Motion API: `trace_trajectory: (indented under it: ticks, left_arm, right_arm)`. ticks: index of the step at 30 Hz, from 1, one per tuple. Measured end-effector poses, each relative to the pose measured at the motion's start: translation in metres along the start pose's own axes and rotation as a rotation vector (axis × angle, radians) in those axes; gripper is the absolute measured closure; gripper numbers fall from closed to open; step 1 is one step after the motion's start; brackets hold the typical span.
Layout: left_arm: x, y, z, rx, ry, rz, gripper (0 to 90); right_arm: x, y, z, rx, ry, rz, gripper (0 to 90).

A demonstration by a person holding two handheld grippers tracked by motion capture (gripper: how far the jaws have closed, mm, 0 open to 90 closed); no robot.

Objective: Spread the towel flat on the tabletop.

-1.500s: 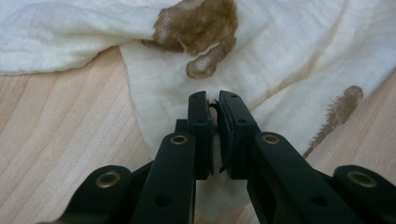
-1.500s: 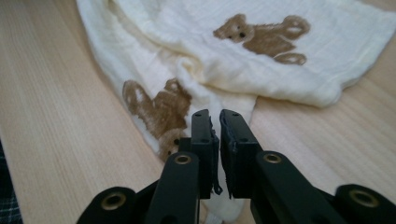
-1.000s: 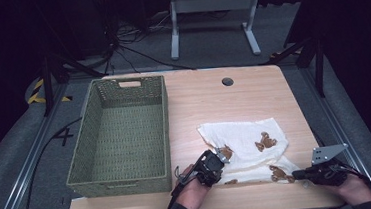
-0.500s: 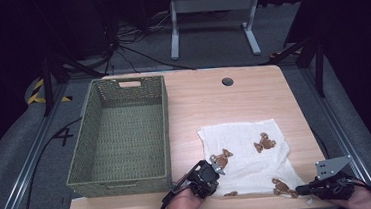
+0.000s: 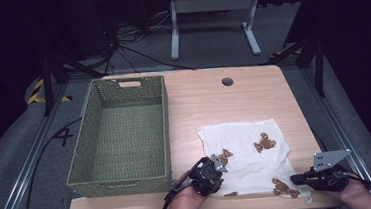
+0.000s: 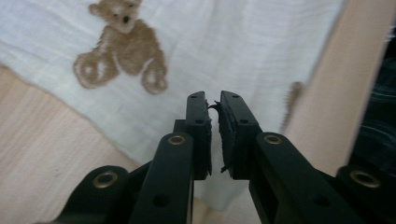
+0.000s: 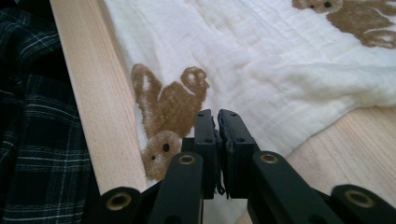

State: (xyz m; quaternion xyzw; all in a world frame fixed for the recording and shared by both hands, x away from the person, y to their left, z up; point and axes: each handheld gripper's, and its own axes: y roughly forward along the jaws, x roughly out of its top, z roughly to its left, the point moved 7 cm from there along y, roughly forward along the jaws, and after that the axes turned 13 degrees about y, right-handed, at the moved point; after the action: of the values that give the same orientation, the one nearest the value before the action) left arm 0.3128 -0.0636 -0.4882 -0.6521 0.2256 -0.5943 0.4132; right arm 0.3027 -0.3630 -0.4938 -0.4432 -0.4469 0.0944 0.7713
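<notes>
Cloth (image 5: 250,154), white w/ brown bear prints, lies spread flat on table (image 5: 198,98), just right of basket (image 5: 120,134) and toward the near edge. Left gripper (image 5: 217,163) sits at the cloth's near-left edge, on the side nearer the basket. Its jaws have just been opening; a narrow gap shows between the pads, nothing pinched, cloth underneath. Right gripper (image 5: 295,178) is at the cloth's near-right corner, far side from the basket. Its jaws are nearly together, only a slit between the pads, no fabric visibly caught, cloth below. Basket interior looks bare.
</notes>
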Motion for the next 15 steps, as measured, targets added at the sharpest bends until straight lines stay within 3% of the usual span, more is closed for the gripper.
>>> trace_trajectory:
  ticks: [4,8,12,15]
  left_arm:
    - [-0.009,0.002,-0.017,-0.035,0.023,-0.003,70.2]
    - [-0.013,0.006,-0.023,-0.041,0.032,-0.001,63.8]
    - [-0.012,0.006,-0.023,-0.035,0.049,0.010,66.2]
    - [-0.014,0.006,-0.020,-0.027,0.058,0.043,85.1]
  right_arm:
    - [0.000,0.000,-0.005,-0.013,0.013,-0.005,84.3]
    - [0.000,0.000,-0.006,-0.018,0.013,-0.003,84.2]
    - [0.001,0.000,-0.006,-0.019,0.012,-0.006,84.2]
    - [0.001,0.000,-0.007,-0.023,0.014,-0.009,84.3]
